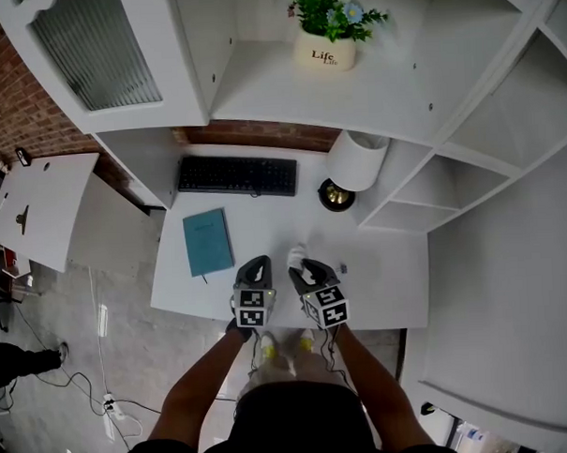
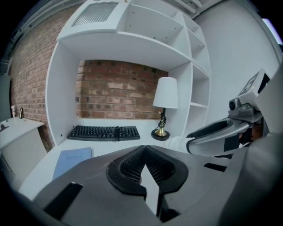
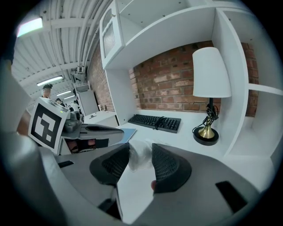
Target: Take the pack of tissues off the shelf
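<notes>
tissue pack (image 3: 140, 160) (half hidden) in right hand-held gripper (image 3: 137, 150); left hand-held gripper (image 2: 143, 148) closed, empty

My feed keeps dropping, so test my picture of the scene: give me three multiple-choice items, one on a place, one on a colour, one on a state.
1. Where does the potted plant stand?
A on the floor
B on the shelf above the desk
C on a chair

2. What colour is the notebook on the desk?
A teal
B red
C black

3. What are the right tongs doing?
A open and empty
B shut on a pen
C shut on the pack of tissues

Answers: B, the head view shows it up on the shelf. A, its cover is teal. C, the white pack sits squeezed between the jaws.
</notes>
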